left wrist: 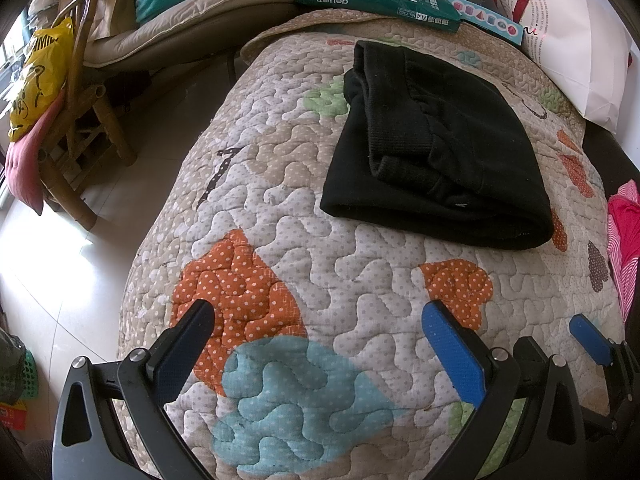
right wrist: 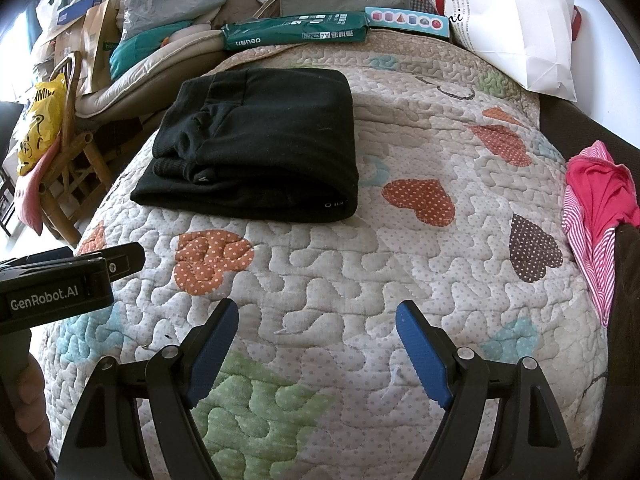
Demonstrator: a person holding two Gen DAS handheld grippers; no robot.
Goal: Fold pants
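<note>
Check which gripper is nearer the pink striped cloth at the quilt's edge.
Right. The right gripper hovers open over the quilt, the pink striped cloth just off to its right. The left gripper, also open, sits farther left, beyond the right one.

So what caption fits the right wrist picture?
Black pants lie folded on the quilt, the right tool open and empty.

Both wrist views look steeply down from close above the near end of the quilt (left wrist: pixel 320 280), facing its cluttered far edge, and share the folded black pants (right wrist: pixel 256 148) in mid-frame.
</note>
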